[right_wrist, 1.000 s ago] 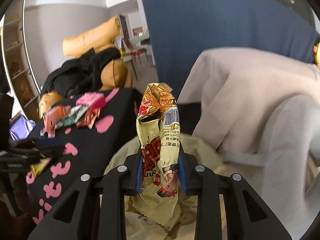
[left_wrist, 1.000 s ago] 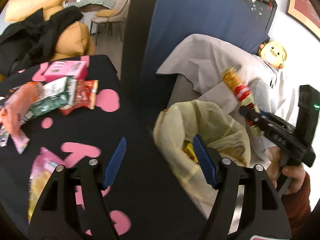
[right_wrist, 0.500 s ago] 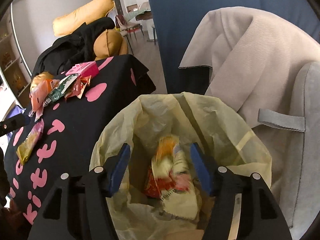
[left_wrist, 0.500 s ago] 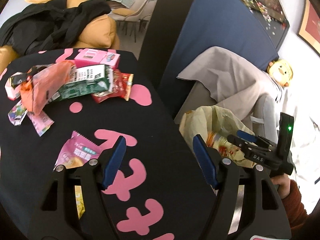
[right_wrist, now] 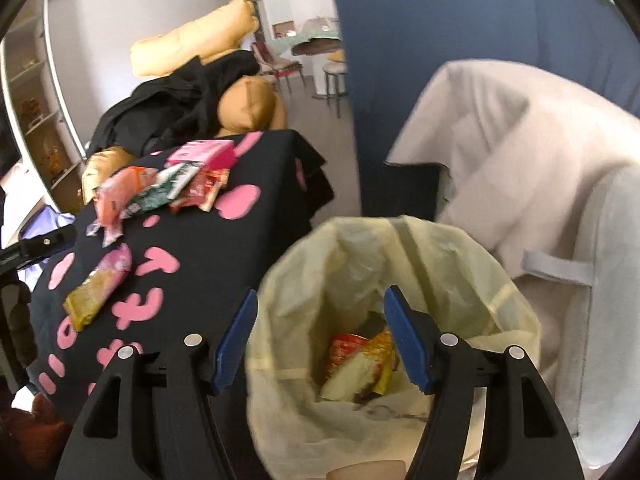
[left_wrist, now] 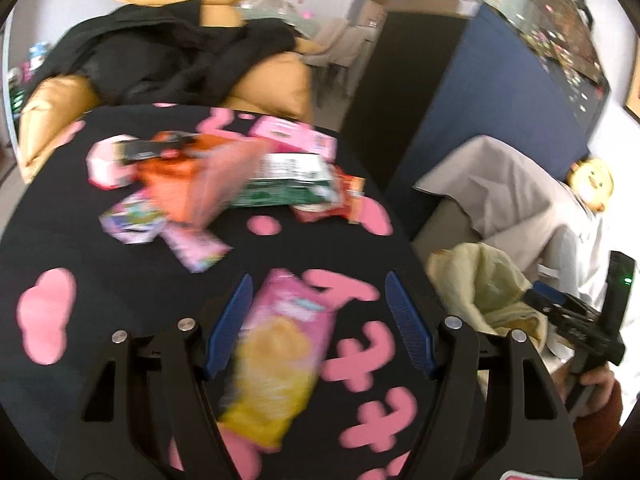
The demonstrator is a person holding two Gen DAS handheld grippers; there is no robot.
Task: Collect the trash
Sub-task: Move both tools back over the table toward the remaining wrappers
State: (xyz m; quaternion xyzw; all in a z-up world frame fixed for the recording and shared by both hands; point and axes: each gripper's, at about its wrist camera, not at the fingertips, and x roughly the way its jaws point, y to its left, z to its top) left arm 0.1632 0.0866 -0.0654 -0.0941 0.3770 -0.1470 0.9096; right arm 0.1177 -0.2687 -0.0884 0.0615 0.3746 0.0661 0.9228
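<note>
Fingers of the left gripper are spread wide and nothing is held — the pink-and-yellow snack packet is now framed between them, flat on the black tablecloth; contact cannot be told through the motion blur. Half a second ago this packet sat off to the left of the fingers, so the gripper has been swung over it. Right gripper fingers are spread too, empty, held over the mouth of the yellow trash bag. One second ago a yellow noodle wrapper was pinched there; it is now seen lying at the bottom of the bag as the yellow-red wrapper. One item is thus judged collected, and the packet is judged next. A pile of wrappers is left at the far side of the cloth, well apart from the bag — much of the task is judged undone.
</note>
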